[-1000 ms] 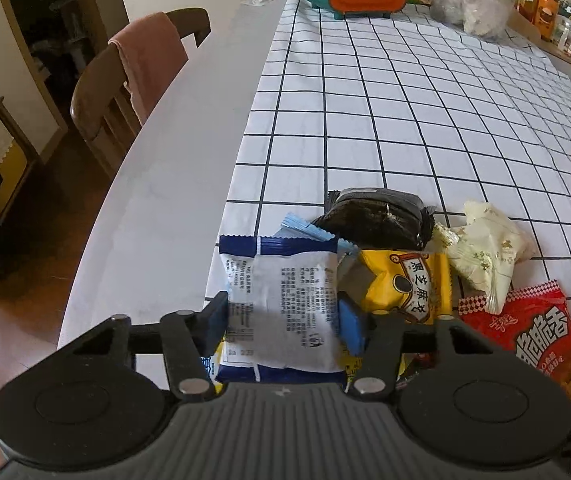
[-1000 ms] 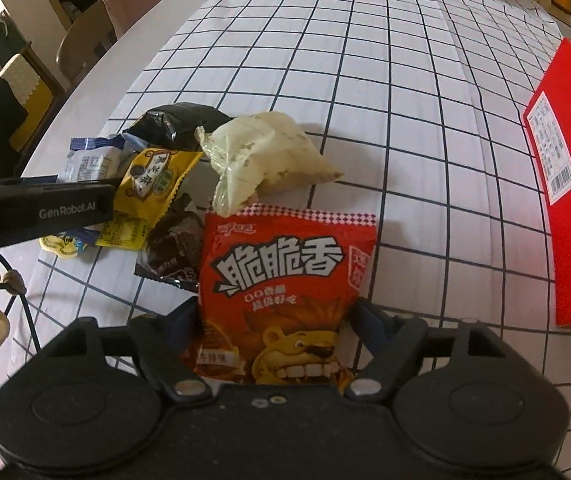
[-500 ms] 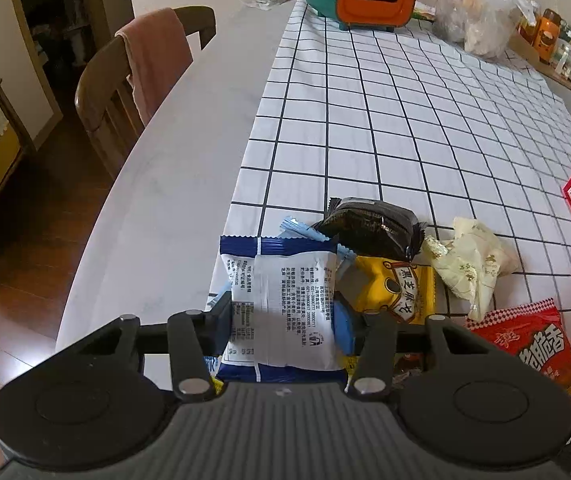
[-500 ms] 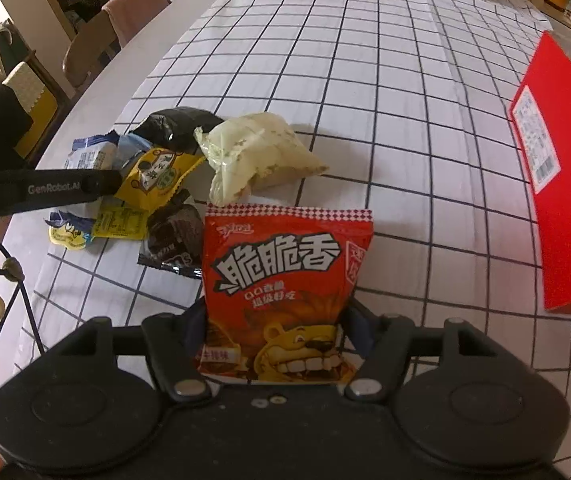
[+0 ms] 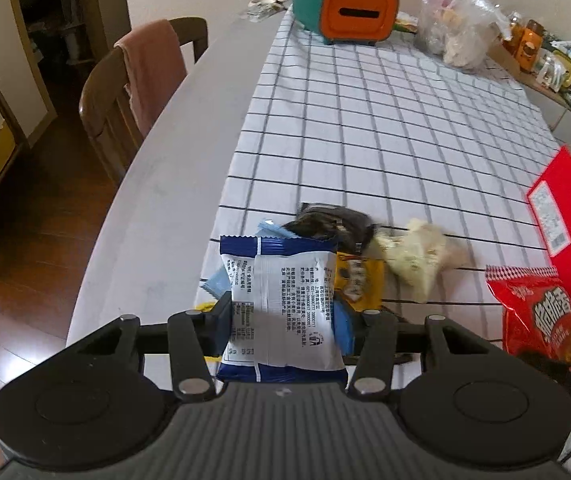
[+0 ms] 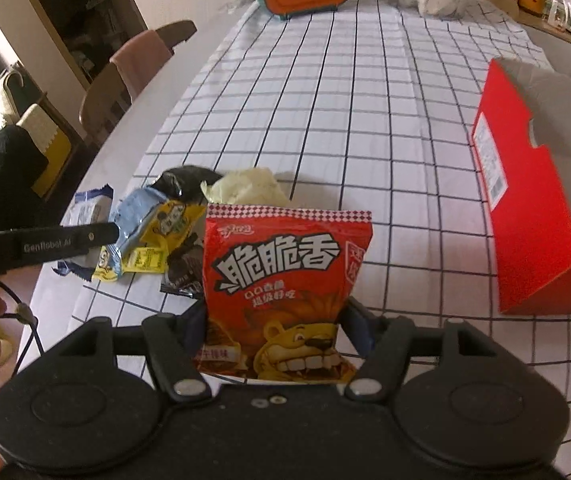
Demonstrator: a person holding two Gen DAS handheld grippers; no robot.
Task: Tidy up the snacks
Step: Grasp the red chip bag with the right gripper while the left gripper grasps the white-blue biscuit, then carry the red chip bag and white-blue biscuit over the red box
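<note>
My left gripper (image 5: 283, 322) is shut on a white-and-blue snack packet (image 5: 281, 296), held up above the pile. My right gripper (image 6: 277, 320) is shut on a red snack bag (image 6: 285, 256) with a lion on it, also lifted; that red bag (image 5: 537, 312) shows at the right of the left wrist view. Left on the checked cloth are a black packet (image 5: 333, 222), a yellow packet (image 5: 359, 280), a pale cream bag (image 5: 417, 256) and a light blue packet (image 5: 217, 284). An open red box (image 6: 525, 220) stands to the right.
The checked tablecloth (image 5: 365, 128) runs to the far end, where an orange-and-teal box (image 5: 345, 12) and a plastic bag (image 5: 457, 28) stand. A chair with a pink cloth (image 5: 145, 76) is beside the table's left edge. Jars (image 5: 533, 48) line a shelf at the right.
Both grippers have risen and carried their packets up off the pile. The jaws closed a little on each packet. More of the red box has come into view.
</note>
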